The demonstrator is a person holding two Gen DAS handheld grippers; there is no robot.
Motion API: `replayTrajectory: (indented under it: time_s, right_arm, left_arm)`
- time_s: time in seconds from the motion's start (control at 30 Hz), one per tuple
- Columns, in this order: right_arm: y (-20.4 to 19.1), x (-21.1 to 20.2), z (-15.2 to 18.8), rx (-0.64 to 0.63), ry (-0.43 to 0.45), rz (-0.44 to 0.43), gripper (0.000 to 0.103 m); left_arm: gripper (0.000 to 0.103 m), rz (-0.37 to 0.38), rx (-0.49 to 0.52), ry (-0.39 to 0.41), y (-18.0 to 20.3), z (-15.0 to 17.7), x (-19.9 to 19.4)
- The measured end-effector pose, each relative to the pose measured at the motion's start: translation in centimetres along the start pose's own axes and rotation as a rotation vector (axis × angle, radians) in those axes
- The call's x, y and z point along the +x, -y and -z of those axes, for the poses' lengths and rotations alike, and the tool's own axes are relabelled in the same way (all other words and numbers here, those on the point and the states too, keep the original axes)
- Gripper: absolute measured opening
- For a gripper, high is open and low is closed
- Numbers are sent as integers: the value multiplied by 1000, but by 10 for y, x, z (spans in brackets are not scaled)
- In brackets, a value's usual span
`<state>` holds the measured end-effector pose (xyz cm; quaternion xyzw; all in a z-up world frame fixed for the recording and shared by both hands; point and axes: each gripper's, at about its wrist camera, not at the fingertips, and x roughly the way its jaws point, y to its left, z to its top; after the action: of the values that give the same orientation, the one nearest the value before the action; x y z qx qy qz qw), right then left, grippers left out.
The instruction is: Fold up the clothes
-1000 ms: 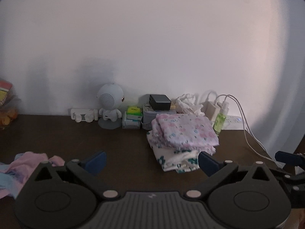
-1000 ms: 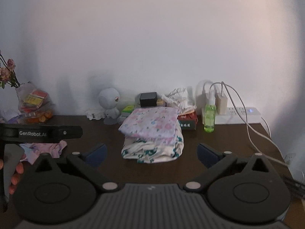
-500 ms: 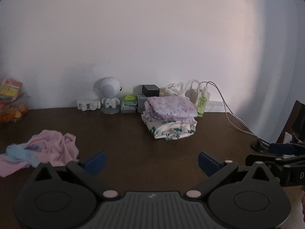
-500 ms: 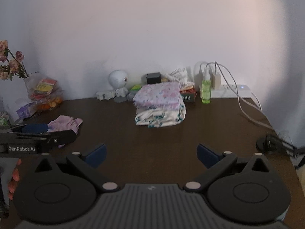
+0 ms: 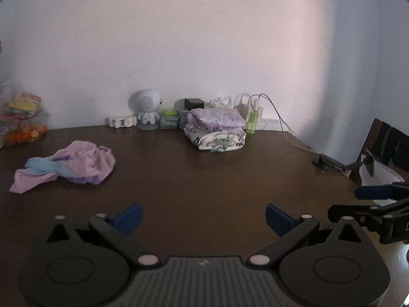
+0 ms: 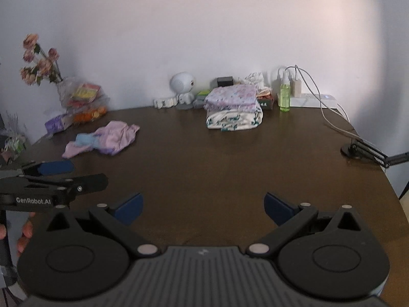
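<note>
Dark table [image 5: 204, 174] against white wall. Left gripper [image 5: 203, 216] and right gripper [image 6: 202, 206] both spread wide, empty. Crumpled pink garment [image 5: 74, 163] ahead-left; folded stack [image 5: 217, 130] far ahead, seemingly parked clear of workspace.

You face a plain white wall [image 6: 204, 25] with soft pinkish light on its right side. Under it runs a dark brown wooden table [image 6: 204, 158] with a rounded right edge. Along your back edge stand a white round-headed robot figurine [image 6: 182, 87], a green clear bottle [image 6: 285, 97], a white power strip [image 6: 317, 101] and dried pink flowers [image 6: 38, 61].
</note>
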<state>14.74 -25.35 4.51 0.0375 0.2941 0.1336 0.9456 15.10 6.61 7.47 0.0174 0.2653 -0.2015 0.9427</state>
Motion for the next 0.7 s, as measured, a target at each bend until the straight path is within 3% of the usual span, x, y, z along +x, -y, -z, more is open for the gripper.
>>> replayTrajectory:
  time_s: [0.23, 0.7]
  right_arm:
    - [-17, -21, 34, 16, -21, -12, 103]
    - [-57, -50, 93, 5, -63, -30, 103]
  left_arm:
    - [103, 3, -66, -42, -9, 37, -30]
    - [103, 6, -46, -46, -2, 97, -78]
